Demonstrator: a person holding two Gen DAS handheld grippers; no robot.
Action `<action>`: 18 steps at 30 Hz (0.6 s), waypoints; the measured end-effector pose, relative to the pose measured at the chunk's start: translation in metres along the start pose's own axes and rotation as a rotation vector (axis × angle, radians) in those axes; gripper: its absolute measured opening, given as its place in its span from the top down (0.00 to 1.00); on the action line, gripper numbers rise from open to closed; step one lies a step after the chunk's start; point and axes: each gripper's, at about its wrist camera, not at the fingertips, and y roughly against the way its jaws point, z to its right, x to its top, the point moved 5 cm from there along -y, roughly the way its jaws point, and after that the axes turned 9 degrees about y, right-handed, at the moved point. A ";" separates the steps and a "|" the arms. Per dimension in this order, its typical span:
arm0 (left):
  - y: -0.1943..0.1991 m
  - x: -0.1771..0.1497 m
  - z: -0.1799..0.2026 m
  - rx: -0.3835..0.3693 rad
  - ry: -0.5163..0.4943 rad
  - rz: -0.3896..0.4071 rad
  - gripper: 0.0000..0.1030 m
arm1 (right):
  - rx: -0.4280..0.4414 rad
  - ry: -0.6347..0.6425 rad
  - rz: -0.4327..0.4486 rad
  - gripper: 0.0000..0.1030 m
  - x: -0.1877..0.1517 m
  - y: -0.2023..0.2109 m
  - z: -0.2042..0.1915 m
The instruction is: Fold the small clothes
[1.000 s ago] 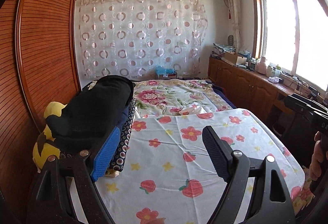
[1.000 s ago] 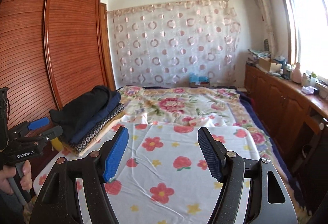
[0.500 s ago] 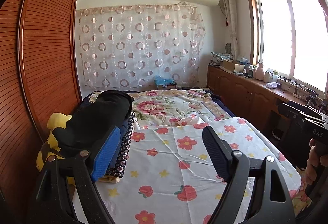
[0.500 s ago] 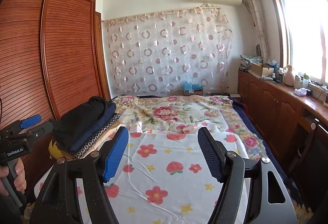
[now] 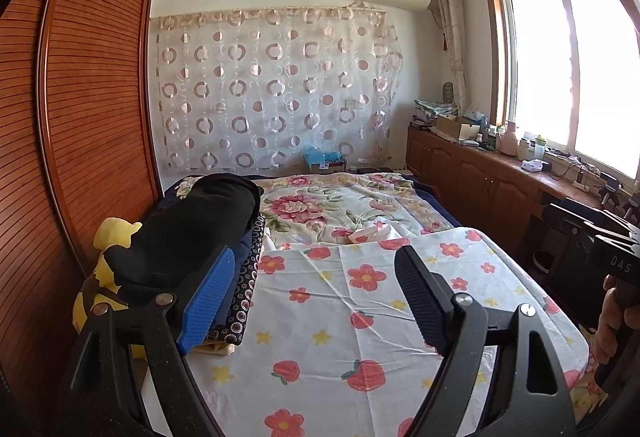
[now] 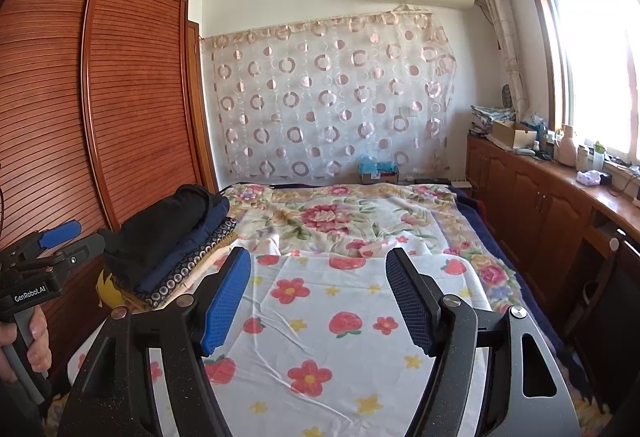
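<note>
While both grippers, left gripper (image 5: 312, 297) and right gripper (image 6: 318, 301), hover wide open and empty, the folded clothes pile (image 5: 200, 237) sits at nine o'clock on the bed (image 6: 340, 337); nothing visible seems left to fold.

My left wrist view looks forward along its fingers over the bed (image 5: 320, 317), close above the near end, facing the curtain (image 5: 272, 93). My right wrist view faces likewise. Both share the folded pile (image 5: 192, 237) (image 6: 168, 237), wardrobe (image 5: 92, 117) and window side.
</note>
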 end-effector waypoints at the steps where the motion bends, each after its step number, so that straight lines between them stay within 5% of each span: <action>1: 0.000 0.000 0.000 0.001 -0.001 0.000 0.19 | 0.002 0.001 0.000 0.30 -0.001 0.000 0.002; 18: 0.000 0.000 0.000 0.001 -0.004 0.000 0.19 | 0.009 0.005 -0.004 0.30 -0.004 -0.002 0.007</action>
